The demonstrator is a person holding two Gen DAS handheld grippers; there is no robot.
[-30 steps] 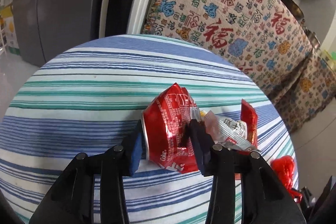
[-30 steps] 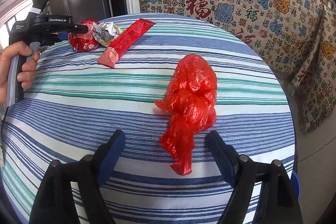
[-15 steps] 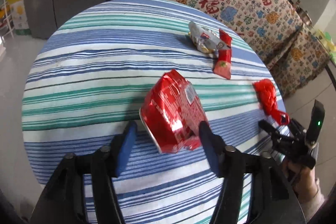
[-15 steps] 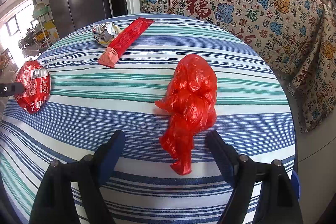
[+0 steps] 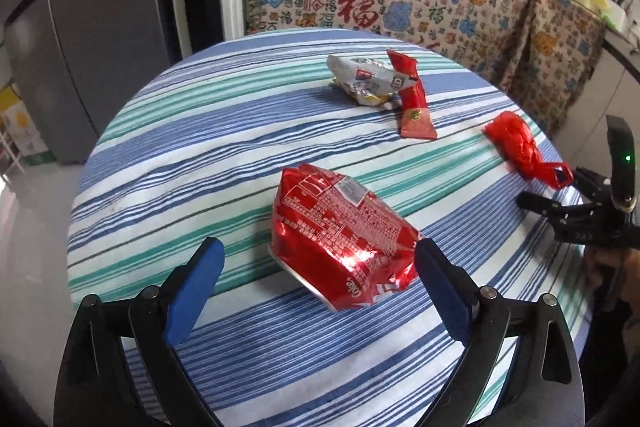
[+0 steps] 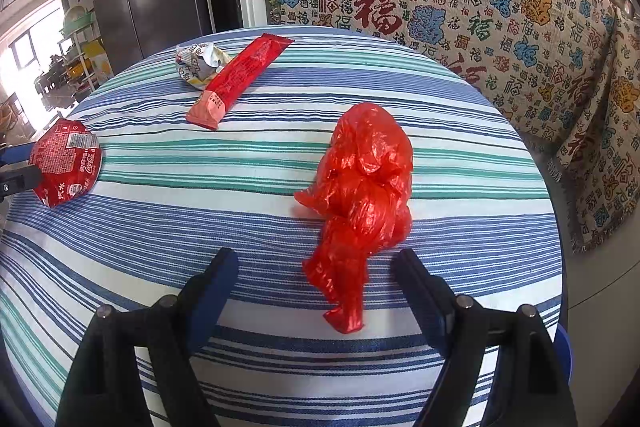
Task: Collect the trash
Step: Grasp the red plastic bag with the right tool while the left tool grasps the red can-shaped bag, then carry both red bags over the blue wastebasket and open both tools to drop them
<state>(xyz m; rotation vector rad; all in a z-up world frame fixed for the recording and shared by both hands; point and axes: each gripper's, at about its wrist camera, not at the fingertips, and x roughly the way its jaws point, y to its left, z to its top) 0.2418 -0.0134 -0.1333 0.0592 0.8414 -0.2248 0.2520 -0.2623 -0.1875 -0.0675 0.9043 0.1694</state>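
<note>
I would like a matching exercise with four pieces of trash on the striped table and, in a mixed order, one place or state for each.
Things:
1. crushed red can
2. red plastic bag
3. long red wrapper
4. silver wrapper

Places or states:
A. between the fingers of the right gripper
B. lying partly over the silver wrapper
C. between the fingers of the left gripper
D. crumpled, at the far side

Pairs: 1-C, 2-A, 3-B, 4-D
</note>
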